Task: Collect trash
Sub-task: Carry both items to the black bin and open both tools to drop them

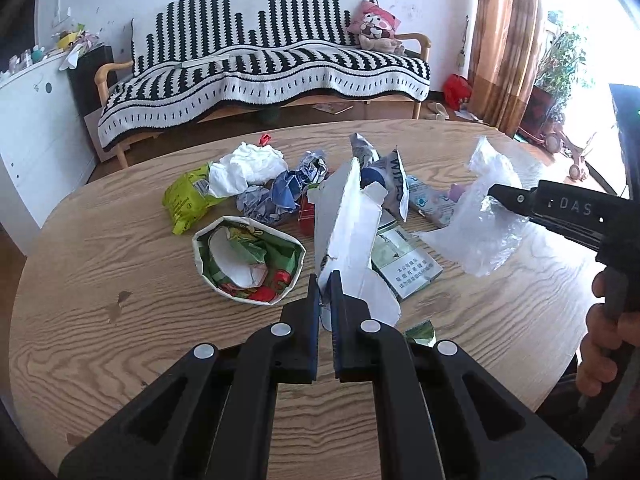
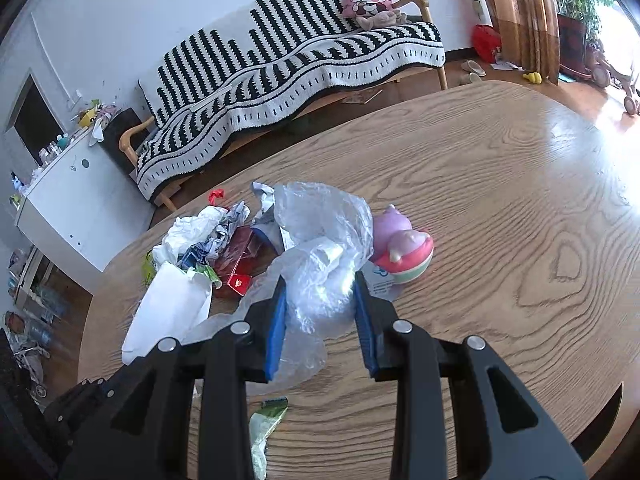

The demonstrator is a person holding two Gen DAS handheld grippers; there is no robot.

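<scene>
Trash lies in a heap on the round wooden table. My left gripper is shut on a torn white cardboard carton and holds it upright above the table. My right gripper has its jaws on either side of a clear plastic bag, and the bag fills the gap between them; it also shows in the left wrist view. A crumpled paper cup, a green wrapper, white tissue, crumpled blue paper and a cigarette pack lie around.
A pink toy lies just beyond the bag. A green wrapper scrap lies near the table's front. A striped sofa stands behind the table, a white cabinet at the left, a curtain and plants at the right.
</scene>
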